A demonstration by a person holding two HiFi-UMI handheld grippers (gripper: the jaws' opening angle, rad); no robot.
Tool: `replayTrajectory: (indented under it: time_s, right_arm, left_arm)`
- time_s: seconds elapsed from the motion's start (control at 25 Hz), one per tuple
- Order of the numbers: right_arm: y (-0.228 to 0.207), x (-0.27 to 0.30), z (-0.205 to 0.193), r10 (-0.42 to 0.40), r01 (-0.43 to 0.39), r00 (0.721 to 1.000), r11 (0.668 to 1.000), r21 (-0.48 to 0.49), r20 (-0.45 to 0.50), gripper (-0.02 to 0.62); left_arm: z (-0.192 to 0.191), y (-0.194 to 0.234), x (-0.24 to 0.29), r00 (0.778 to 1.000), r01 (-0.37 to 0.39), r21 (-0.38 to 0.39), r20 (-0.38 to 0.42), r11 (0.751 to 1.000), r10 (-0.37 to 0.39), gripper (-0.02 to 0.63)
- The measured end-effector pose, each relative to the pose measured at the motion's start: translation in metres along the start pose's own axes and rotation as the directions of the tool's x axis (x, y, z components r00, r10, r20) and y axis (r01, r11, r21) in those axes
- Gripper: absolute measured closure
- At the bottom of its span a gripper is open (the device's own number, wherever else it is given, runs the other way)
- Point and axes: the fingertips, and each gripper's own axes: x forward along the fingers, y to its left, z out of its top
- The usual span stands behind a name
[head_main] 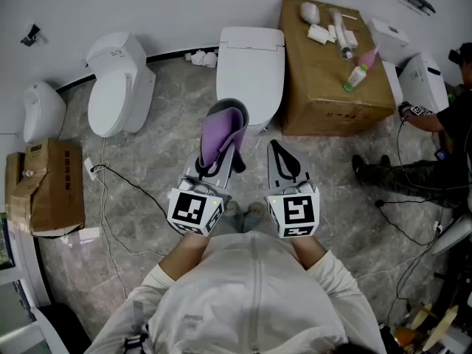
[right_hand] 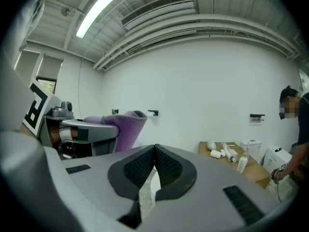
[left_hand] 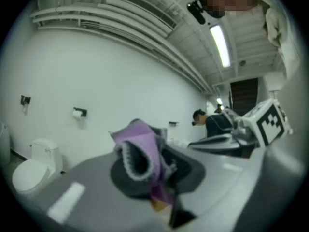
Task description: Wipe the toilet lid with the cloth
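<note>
A purple cloth with a grey underside (head_main: 221, 135) is clamped in my left gripper (head_main: 220, 152), which is shut on it; the fabric stands up out of the jaws and bunches around them (left_hand: 142, 151). My right gripper (head_main: 282, 161) is beside it to the right, shut with nothing between its pads (right_hand: 155, 164). Both hang above the floor just in front of a white toilet with a closed lid (head_main: 251, 68). The cloth (right_hand: 125, 127) also shows at the left of the right gripper view.
A second white toilet (head_main: 114, 91) stands to the left, a urinal (head_main: 40, 109) beyond it. A cardboard box (head_main: 335, 80) with bottles and rolls on top sits right of the toilet. Another person (head_main: 442, 124) crouches at right. Cables (head_main: 118, 198) trail on the floor.
</note>
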Motion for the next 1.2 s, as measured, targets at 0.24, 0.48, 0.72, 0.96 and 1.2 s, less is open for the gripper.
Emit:
replayTrajectory:
  time_s: [0.24, 0.48, 0.72, 0.96, 1.2]
  right_arm:
    - [-0.005, -0.007, -0.003, 0.002, -0.002, 1.000, 1.000, -0.007, -0.005, 0.580]
    - [-0.010, -0.011, -0.005, 0.010, -0.010, 1.000, 1.000, -0.014, -0.006, 0.580]
    - [-0.017, -0.018, -0.008, 0.025, -0.025, 1.000, 1.000, -0.005, 0.009, 0.580]
    - [-0.030, -0.015, -0.022, 0.033, -0.033, 0.999, 0.999, 0.010, -0.017, 0.580]
    - [-0.038, 0.006, -0.028, 0.036, -0.036, 0.998, 0.999, 0.000, -0.043, 0.580]
  left_arm:
    - [0.000, -0.011, 0.002, 1.000, 0.001, 0.002, 0.005, 1.000, -0.001, 0.557]
    - [0.000, -0.018, 0.004, 1.000, -0.003, -0.003, 0.008, 1.000, 0.003, 0.557]
    - [-0.001, -0.026, 0.004, 1.000, -0.020, -0.003, 0.014, 1.000, 0.020, 0.557]
    - [-0.008, -0.016, 0.003, 0.998, -0.068, -0.015, 0.003, 0.998, 0.068, 0.557]
    - [-0.012, 0.008, 0.014, 0.995, -0.097, -0.031, -0.001, 0.995, 0.097, 0.557]
